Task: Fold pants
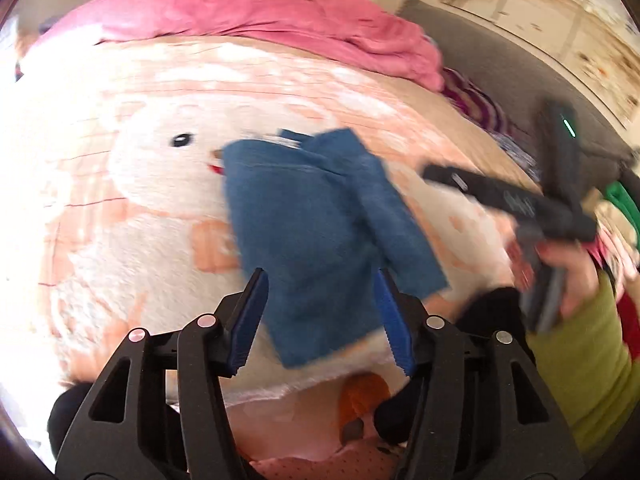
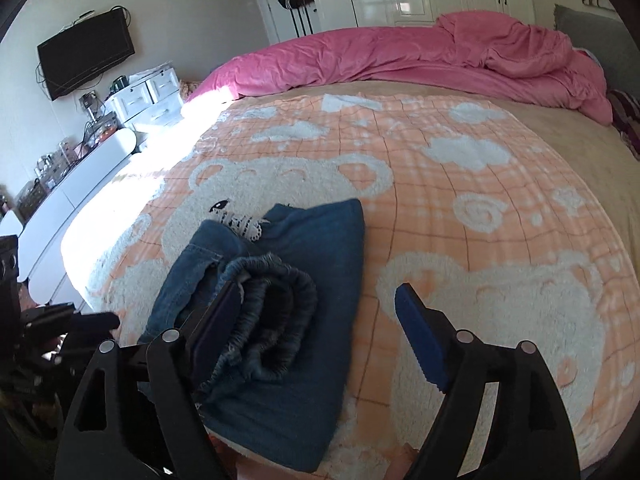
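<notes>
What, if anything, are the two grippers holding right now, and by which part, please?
Nothing is held. The folded blue pants lie on the patterned blanket; the left gripper and the right gripper both stand with jaws open, pressing on nothing.

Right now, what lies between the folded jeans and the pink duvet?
Only bare peach bear-print blanket separates the folded jeans from the pink duvet, clearest in the right wrist view.

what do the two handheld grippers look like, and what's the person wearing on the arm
Both are black plastic tools. The left gripper and right gripper each have angular linkage arms with silver rivets, and jaws lined with ridged blue pads. Seen from the left wrist, the right tool's body carries a small green light. The arm holding it wears an olive-green sleeve.
</notes>
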Demonstrator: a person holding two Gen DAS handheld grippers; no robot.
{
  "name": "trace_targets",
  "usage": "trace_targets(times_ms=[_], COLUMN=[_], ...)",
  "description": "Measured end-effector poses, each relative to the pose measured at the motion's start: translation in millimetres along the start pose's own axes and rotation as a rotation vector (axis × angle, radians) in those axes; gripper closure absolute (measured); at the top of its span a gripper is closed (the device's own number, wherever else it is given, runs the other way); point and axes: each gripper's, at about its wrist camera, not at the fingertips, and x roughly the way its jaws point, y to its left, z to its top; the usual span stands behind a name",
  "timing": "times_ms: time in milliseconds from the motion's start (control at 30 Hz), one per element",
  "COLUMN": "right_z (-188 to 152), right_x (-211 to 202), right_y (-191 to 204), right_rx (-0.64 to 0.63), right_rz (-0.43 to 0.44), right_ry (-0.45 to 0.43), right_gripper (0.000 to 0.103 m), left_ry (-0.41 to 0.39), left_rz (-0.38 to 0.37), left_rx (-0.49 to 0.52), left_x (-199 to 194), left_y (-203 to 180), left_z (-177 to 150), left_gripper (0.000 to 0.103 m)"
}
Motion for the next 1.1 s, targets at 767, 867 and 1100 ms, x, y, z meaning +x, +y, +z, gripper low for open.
trace_targets(times_ms=[767,867,1100], right_z=[-12,-13,-7], right_x=[64,63,33], right_y=[-23,-20,17], right_rx=[0.132,0.14,-0.004], right_rz=[0.17,0.188,0.116], right_ry=[0.118,0.102,-0.032], right_gripper=[0.064,0.083,0.093], left_ry=[0.03,0.03,-0.002], left_rz=[-0.005,-0.001,0.031], left_rx=[-0.186,-0.181,-0.127], left_x=[77,78,63], left_y=[34,30,15], left_z=[25,25,30], left_gripper=[0.05,0.065,0.086])
